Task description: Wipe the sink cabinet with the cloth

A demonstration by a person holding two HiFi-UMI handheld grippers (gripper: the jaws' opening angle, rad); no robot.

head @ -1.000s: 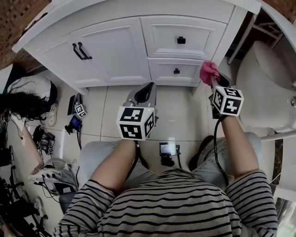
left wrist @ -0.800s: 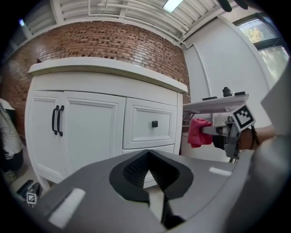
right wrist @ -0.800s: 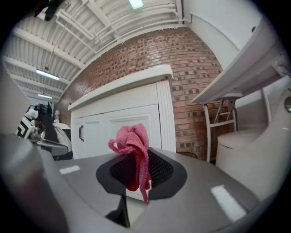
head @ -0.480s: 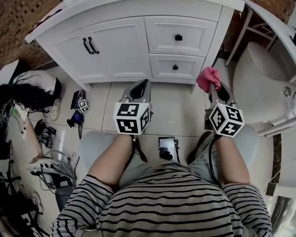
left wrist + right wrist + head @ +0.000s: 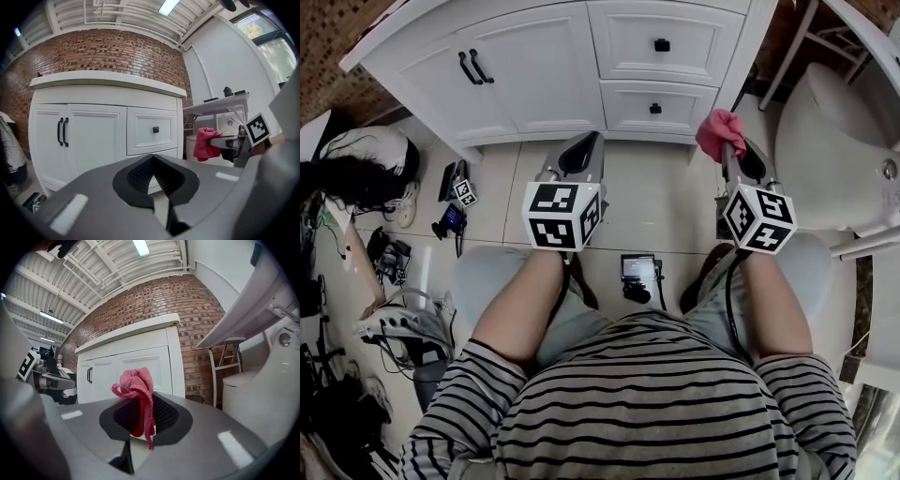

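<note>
Pale tiled floor before the white sink cabinet; brick wall behind. Far left: cables and gear strewn on the floor. Left gripper: jaws closed together, nothing between them, pointed at the cabinet front, clear of it. Right gripper: jaws clamped on the pink cloth, which is bunched at the tips, near the cabinet's lower right corner, not touching. White toilet far right.

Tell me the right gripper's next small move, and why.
Probably ease the right gripper forward toward the sink cabinet: its jaws are shut on the pink cloth, which sits short of the white front, not touching it.
</note>
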